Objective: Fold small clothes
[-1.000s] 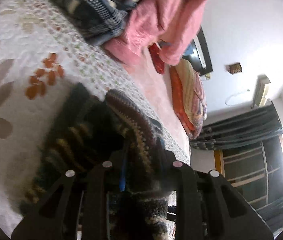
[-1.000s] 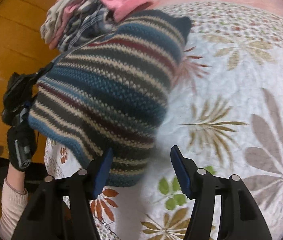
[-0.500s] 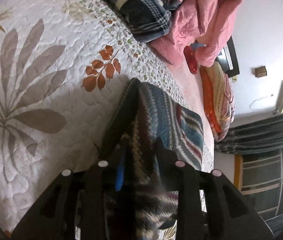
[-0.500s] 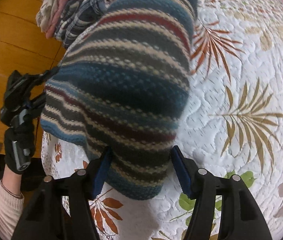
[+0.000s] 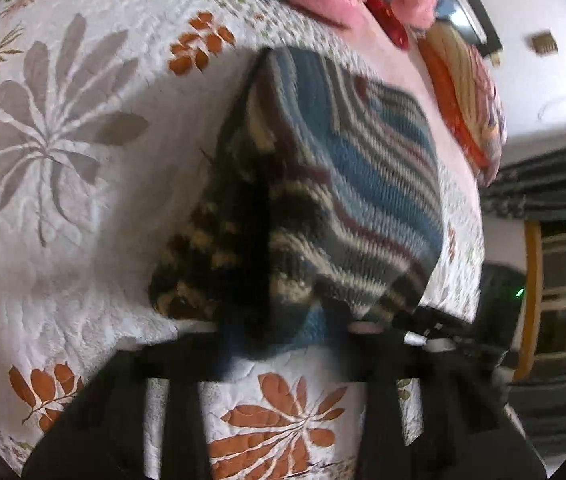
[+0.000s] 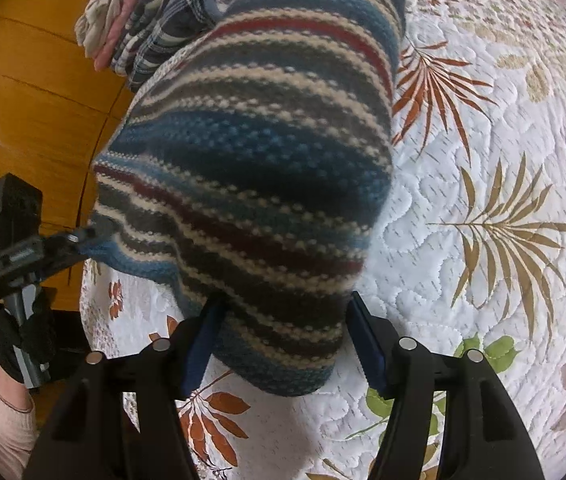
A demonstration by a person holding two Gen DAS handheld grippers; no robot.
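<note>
Striped knit (image 6: 251, 168) lay on the bed quilt (image 6: 483, 184), partly folded. Left gripper (image 6: 83, 240) pinched its corner, probably to pull the fold flat. Right gripper (image 6: 283, 340) jaws spread, straddling the near edge, nothing grasped.

Left wrist view looked close along quilt (image 5: 63, 240) toward pillows (image 5: 467, 112), wall. Right wrist view looked steeply down, close, toward quilt's wooden-floor edge. Both shared striped knit (image 5: 355, 184) (image 6: 251, 168), quilt (image 6: 483, 160).
</note>
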